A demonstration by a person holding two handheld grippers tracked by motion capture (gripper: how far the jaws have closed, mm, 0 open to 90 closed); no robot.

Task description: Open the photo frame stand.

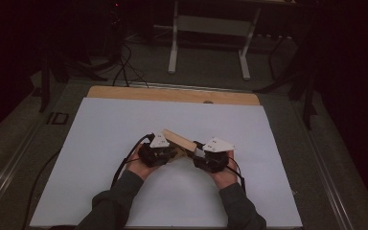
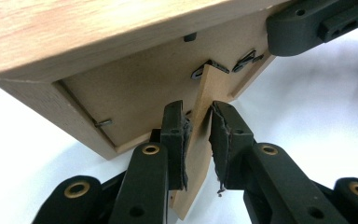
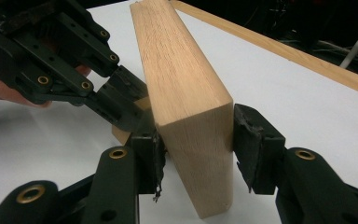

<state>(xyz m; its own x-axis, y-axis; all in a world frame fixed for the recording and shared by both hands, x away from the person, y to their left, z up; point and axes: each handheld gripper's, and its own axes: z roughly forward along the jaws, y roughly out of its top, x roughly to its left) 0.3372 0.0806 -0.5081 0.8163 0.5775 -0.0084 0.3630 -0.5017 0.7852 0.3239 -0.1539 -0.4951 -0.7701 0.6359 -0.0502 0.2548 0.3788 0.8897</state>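
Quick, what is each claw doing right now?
Left gripper: closed on the stand flap behind the wooden picture frame.
Right gripper: clamped across the frame's edge.

- A lab or recording studio is suggested: dim surroundings are seen beyond the grippers point(image 1: 184, 152).
- A white sheet point(image 1: 124, 129) is laid under them on a table point(image 1: 172, 94).
- Cables point(image 1: 124, 67) and a stand point(image 1: 211, 28) are seen on the floor behind.
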